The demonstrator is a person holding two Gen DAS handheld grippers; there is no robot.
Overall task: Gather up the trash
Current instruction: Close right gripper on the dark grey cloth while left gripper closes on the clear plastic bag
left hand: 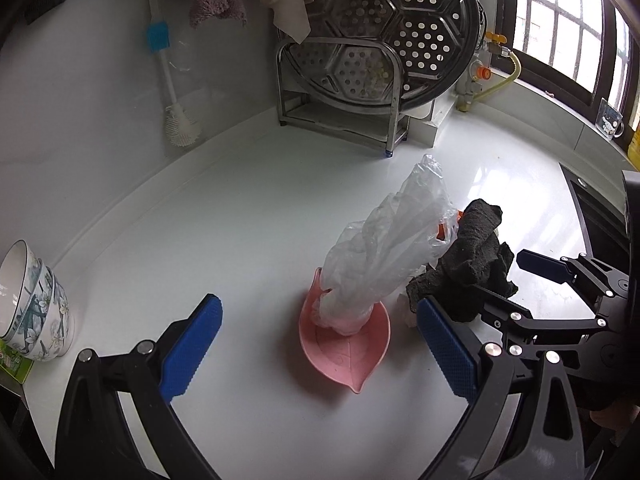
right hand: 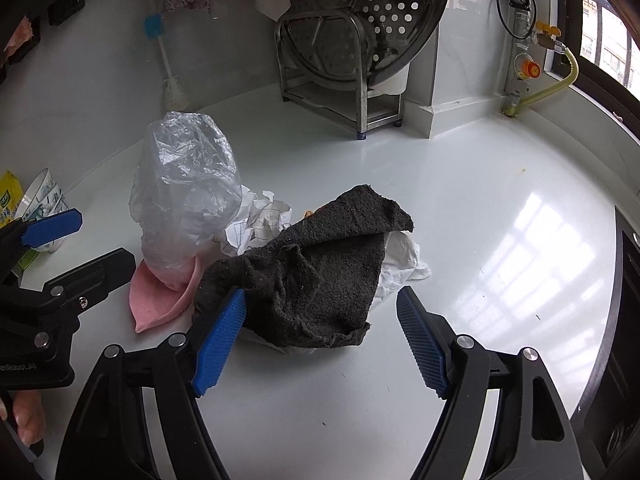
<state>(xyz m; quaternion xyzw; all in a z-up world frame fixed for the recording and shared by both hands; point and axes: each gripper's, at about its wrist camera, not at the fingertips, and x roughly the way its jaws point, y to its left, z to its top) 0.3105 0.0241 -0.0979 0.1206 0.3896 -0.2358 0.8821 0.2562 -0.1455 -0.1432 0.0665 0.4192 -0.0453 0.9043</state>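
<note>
A clear crumpled plastic bag (left hand: 380,256) stands upright in a pink leaf-shaped dish (left hand: 348,344) on the white counter. My left gripper (left hand: 320,344) is open, its blue pads either side of the dish, a little short of it. A dark grey rag (right hand: 316,276) lies over crumpled white paper (right hand: 264,220) just right of the bag; the rag also shows in the left wrist view (left hand: 468,264). My right gripper (right hand: 320,340) is open and empty, its pads flanking the rag's near edge. The bag (right hand: 188,196) and dish (right hand: 156,296) show left in the right wrist view.
Stacked patterned bowls (left hand: 32,308) stand at the left counter edge. A steel rack with a perforated steamer tray (left hand: 372,40) stands at the back wall, a bottle brush (left hand: 176,108) beside it. A dark sink (left hand: 596,216) lies at the right. A gas valve and hose (right hand: 532,72) sit by the window.
</note>
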